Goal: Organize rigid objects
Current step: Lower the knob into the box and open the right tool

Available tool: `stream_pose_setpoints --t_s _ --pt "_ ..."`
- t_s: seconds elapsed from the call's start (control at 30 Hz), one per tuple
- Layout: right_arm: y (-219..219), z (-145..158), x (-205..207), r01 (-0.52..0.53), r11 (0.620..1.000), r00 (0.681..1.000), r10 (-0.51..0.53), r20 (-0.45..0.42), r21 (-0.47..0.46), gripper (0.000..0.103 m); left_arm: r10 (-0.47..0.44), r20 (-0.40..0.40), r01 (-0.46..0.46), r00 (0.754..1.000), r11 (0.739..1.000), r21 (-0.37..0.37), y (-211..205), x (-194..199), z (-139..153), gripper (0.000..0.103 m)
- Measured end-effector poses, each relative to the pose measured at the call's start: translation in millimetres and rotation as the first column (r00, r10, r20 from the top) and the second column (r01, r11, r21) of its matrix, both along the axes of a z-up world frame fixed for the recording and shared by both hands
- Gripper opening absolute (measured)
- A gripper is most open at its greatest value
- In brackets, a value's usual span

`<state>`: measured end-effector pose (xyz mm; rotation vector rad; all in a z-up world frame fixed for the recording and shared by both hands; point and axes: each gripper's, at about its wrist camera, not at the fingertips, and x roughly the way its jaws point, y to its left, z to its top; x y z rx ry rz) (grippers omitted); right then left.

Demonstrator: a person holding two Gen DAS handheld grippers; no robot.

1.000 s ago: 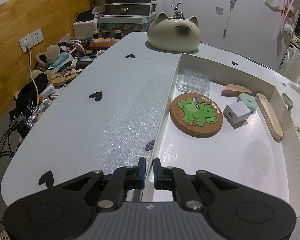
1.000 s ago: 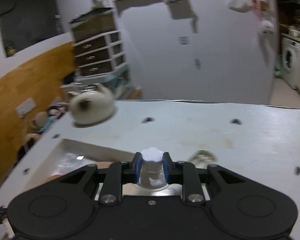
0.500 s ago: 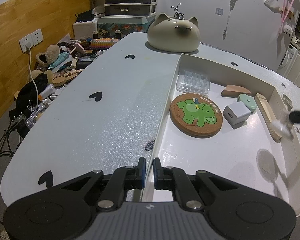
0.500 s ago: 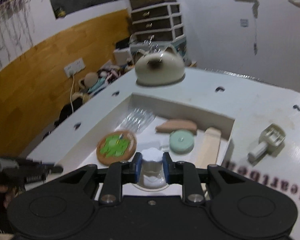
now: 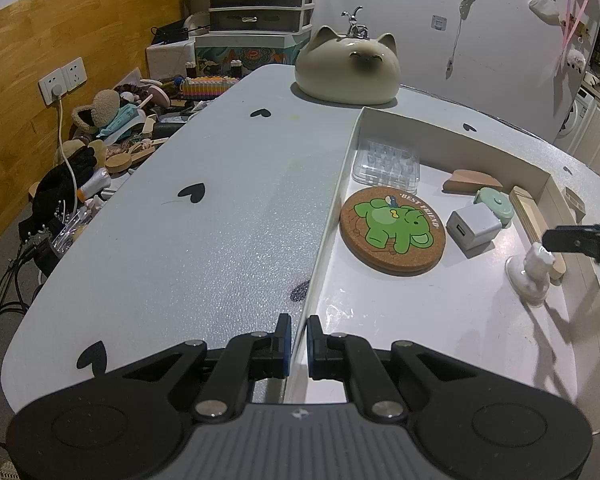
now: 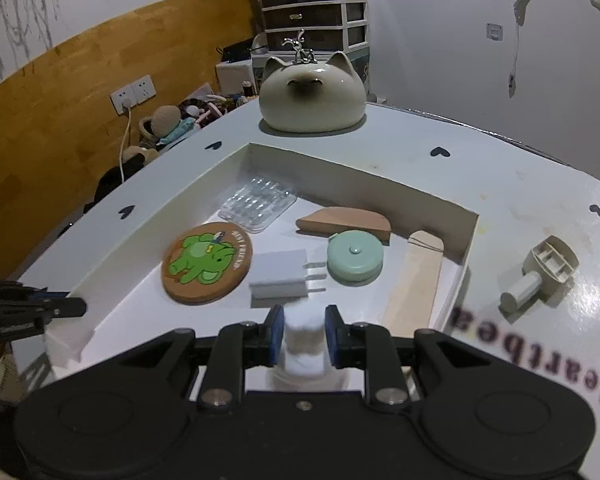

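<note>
The white tray [image 5: 452,130] on the bench [image 5: 204,240] is taking the sorted pieces, so the right tool [image 6: 304,330] should be easing its load down level onto the bare floor beside the wooden stick [image 6: 416,280] before letting go. That tool is pinching a small white knob-topped piece [image 6: 303,334], whose base is sitting at the tray floor, while the left tool [image 5: 298,344] is clamping the tray's near wall.

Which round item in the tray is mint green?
The small round tape-measure-like case between the white charger plug and the wooden stick. The other round item, the cork coaster, carries a green elephant print.
</note>
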<state>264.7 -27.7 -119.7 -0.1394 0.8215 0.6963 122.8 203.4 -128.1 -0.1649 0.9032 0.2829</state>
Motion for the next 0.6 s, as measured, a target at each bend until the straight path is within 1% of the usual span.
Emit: stream_pose_setpoints --t_s 0.17,0.33,0.43,0.53,0.57,0.6 --pt "8 -4 10 0.002 1.0 1.0 -0.002 0.004 -0.015 0.02 0.0 0.0 0.0 1.0 1.0 0.0 0 0 0 0.008" --pt "9 -2 7 -0.011 1.0 1.0 0.01 -0.003 -0.011 0.02 0.0 0.0 0.0 1.0 1.0 0.001 0 0 0 0.008" --pt "7 0 2 -0.015 1.0 1.0 0.015 -0.01 -0.005 0.023 0.0 0.0 0.0 1.0 1.0 0.0 0 0 0 0.008" --pt "4 5 -4 -0.014 1.0 1.0 0.014 -0.01 0.012 0.029 0.0 0.0 0.0 1.0 1.0 0.0 0 0 0 0.008" --pt "2 8 -6 -0.013 1.0 1.0 0.013 -0.009 0.019 0.032 0.0 0.0 0.0 1.0 1.0 0.0 0 0 0 0.008" --pt "0 10 -8 -0.011 1.0 1.0 0.011 -0.008 0.022 0.037 -0.001 0.0 0.001 1.0 1.0 0.0 0 0 0 0.008"
